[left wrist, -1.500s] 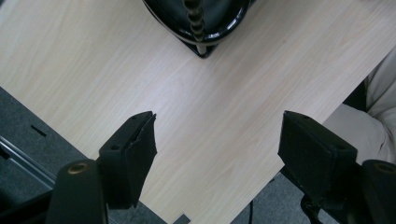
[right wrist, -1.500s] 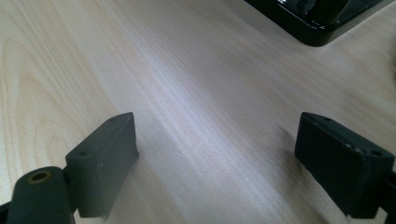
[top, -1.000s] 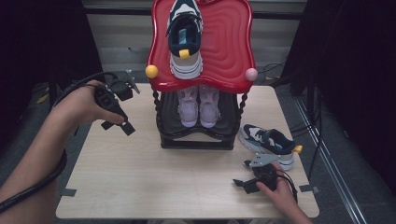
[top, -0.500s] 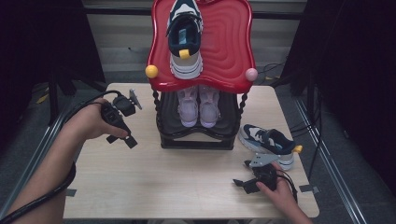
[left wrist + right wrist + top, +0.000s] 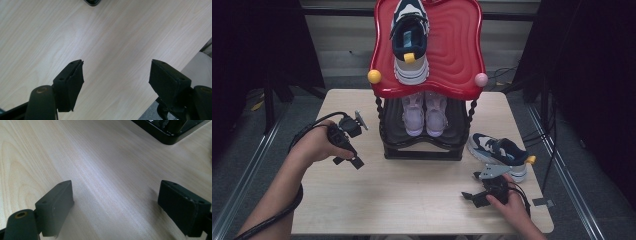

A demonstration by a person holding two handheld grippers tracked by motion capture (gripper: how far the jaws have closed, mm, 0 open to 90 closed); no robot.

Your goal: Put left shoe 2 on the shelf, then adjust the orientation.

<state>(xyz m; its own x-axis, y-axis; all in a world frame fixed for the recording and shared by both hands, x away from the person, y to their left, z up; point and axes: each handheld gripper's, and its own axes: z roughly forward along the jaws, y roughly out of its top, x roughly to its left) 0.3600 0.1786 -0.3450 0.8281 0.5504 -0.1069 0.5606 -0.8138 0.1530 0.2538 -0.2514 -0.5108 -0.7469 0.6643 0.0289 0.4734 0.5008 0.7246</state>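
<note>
Landmark: shoe rack [image 5: 424, 145], dark frame at the table's [image 5: 412, 200] far middle, red top shelf [image 5: 457, 50]. One navy-and-white sneaker [image 5: 410, 42] lies on that top shelf; its apparent mate, the loose sneaker [image 5: 499, 155], lies on the table just right of the rack's base. A pale pair [image 5: 424, 112] sits on the lower shelf. Left gripper [image 5: 353, 161] hangs low over the table left of the rack, jaws apart, nothing between them; only bare wood lies beyond its pads [image 5: 72, 87]. Right gripper [image 5: 469, 196] rests near the table's front, right of the rack and just in front of the loose sneaker, jaws likewise apart and empty. Judgement: the loose sneaker is the likely next pick; the right gripper is nearer and should turn toward it and take it at the collar or heel, not the toe. Hard to make out: the lower shelf is shadowed, and the top shelf hides the rack's back.
</note>
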